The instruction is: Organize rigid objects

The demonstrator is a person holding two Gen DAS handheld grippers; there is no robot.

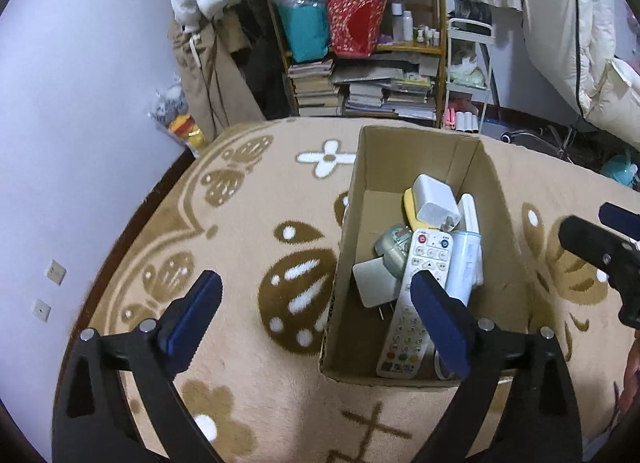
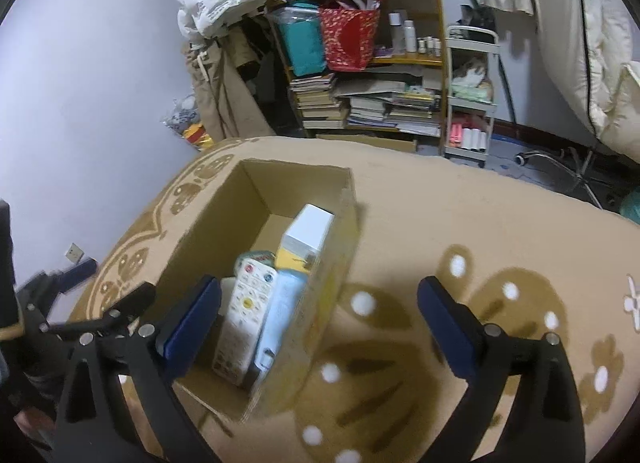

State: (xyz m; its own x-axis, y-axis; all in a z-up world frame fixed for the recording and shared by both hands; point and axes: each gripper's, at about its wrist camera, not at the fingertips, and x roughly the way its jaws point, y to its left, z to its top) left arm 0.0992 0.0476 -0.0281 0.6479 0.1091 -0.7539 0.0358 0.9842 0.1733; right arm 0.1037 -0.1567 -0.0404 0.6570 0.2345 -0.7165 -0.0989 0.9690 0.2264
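Observation:
An open cardboard box [image 1: 504, 223] stands on the patterned blanket. In it lie a white remote [image 1: 416, 299], a white charger [image 1: 434, 199], a yellow item, a round greenish item [image 1: 394, 249], a flat white adapter [image 1: 376, 281] and a pale blue-white item [image 1: 466, 259]. My left gripper [image 1: 316, 315] is open and empty, its right finger over the box's near end. My right gripper [image 2: 318, 319] is open and empty, straddling the box's right wall [image 2: 332, 263]; the remote [image 2: 246, 315] shows inside. The right gripper also shows at the edge of the left wrist view [image 1: 600, 251].
The tan blanket [image 1: 248, 247] with brown flower patterns covers the surface. Behind it stand a cluttered wooden shelf [image 1: 360, 43] with books and bags, a white trolley [image 1: 468, 79], hanging clothes and a pale wall [image 1: 80, 103] at left.

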